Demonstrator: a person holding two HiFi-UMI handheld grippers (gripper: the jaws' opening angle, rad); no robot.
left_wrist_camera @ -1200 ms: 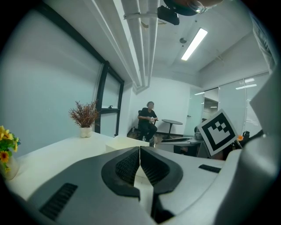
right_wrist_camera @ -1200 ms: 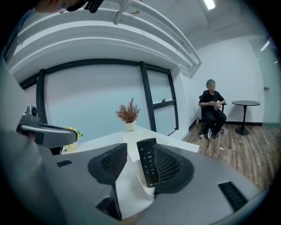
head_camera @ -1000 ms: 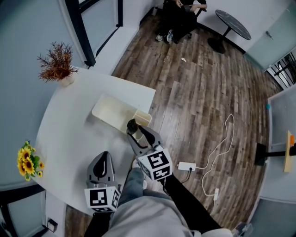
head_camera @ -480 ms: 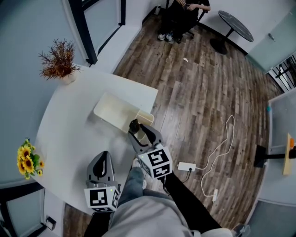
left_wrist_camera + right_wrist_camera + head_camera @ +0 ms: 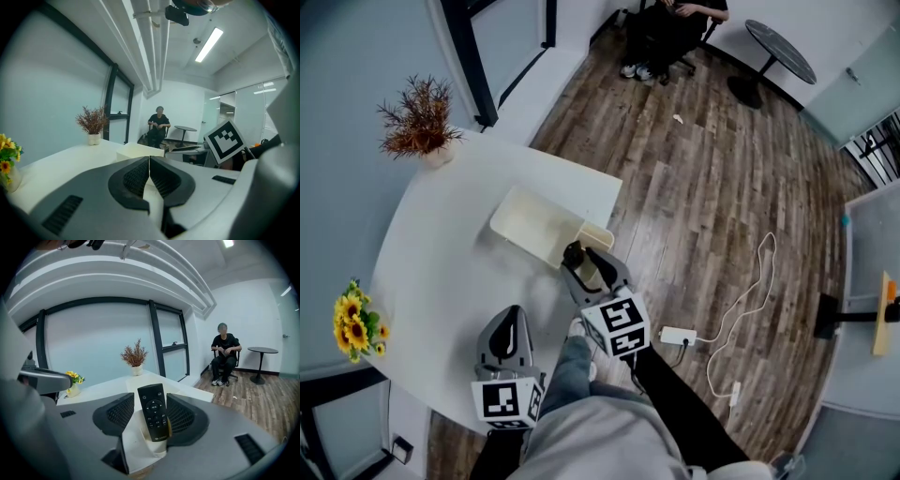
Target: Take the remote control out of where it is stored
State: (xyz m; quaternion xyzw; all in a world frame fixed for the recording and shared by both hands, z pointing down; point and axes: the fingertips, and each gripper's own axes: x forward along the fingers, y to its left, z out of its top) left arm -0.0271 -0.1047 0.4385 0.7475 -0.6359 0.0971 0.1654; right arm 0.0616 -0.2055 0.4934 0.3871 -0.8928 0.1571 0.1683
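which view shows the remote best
The right gripper view: the remote stands upright in a cream holder, buttons facing the camera. The head view shows only its dark top; the left gripper view misses it.

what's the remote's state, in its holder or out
In: the remote stands upright with its lower end inside the cream holder.

The right hand-held gripper (image 5: 151, 414), its jaws just opened wider, straddles a black remote control (image 5: 153, 409) standing upright in a cream holder (image 5: 140, 447).
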